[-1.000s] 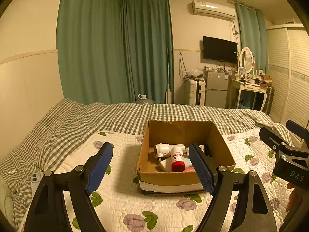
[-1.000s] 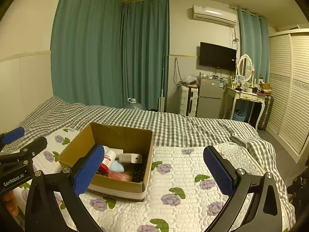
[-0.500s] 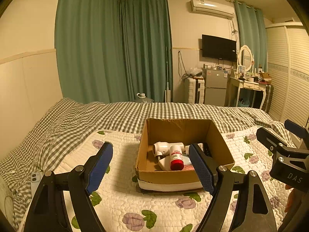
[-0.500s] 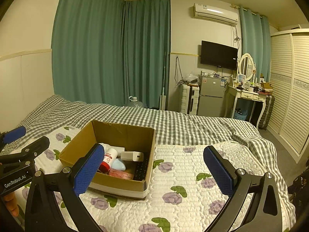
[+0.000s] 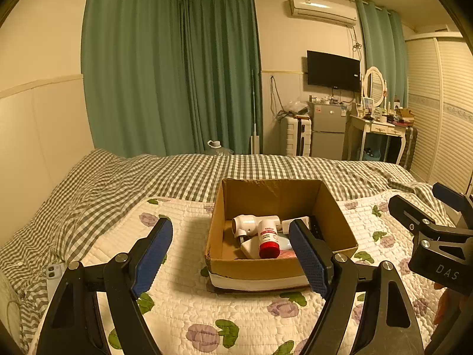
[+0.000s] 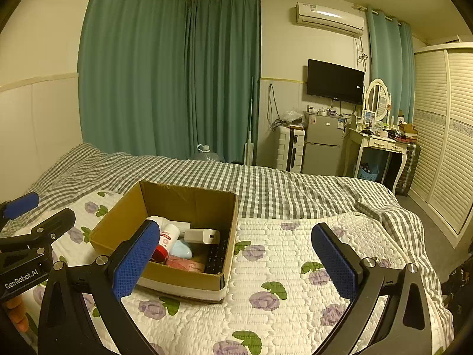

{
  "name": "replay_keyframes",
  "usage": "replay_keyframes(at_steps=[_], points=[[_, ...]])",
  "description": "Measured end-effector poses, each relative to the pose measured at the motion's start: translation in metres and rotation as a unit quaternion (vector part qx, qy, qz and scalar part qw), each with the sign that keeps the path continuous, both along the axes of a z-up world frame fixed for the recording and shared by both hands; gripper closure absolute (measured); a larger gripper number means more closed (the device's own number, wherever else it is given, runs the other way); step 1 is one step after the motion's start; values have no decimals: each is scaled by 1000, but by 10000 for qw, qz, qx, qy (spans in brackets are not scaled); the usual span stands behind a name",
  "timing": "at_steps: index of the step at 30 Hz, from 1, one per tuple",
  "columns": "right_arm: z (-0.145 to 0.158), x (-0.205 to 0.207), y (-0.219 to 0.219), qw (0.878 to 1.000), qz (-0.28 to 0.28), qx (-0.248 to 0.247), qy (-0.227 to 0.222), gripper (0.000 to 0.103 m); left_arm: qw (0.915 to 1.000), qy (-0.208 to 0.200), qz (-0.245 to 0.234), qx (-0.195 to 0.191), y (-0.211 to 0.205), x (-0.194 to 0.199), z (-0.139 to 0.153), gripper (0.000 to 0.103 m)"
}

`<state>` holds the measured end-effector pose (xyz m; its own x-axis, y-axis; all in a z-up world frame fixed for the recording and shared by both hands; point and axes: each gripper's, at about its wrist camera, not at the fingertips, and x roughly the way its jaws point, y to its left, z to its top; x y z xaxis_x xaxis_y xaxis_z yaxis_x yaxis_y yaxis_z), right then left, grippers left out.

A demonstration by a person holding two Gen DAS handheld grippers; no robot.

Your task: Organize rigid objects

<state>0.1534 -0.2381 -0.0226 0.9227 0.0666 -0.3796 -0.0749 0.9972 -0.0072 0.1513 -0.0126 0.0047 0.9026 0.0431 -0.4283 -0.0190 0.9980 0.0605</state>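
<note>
An open brown cardboard box [image 5: 280, 261] sits on a white quilted bedspread with purple flowers [image 5: 183, 310], at the centre of the left wrist view and at lower left of centre in the right wrist view. Inside it lie a white bottle with a red cap [image 5: 268, 238], a white hair dryer [image 5: 251, 224], a white rectangular charger block [image 6: 202, 236], a pale blue rounded object [image 6: 181, 249] and a black keypad-like device [image 6: 217, 256]. The left tongs [image 5: 232, 261] fill the bottom of their frame, blue pads spread wide, holding nothing. The right tongs [image 6: 233, 261] are likewise spread wide and empty. A grey checked blanket [image 6: 266, 183] covers the bed behind the box.
</note>
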Motion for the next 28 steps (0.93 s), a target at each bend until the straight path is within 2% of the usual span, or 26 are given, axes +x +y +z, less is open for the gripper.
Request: replay_keyframes(at_steps=[28], points=[[-9,4,-1,9999,-29,-6,111,0,10000,70,16,-63,2,3,1,19]])
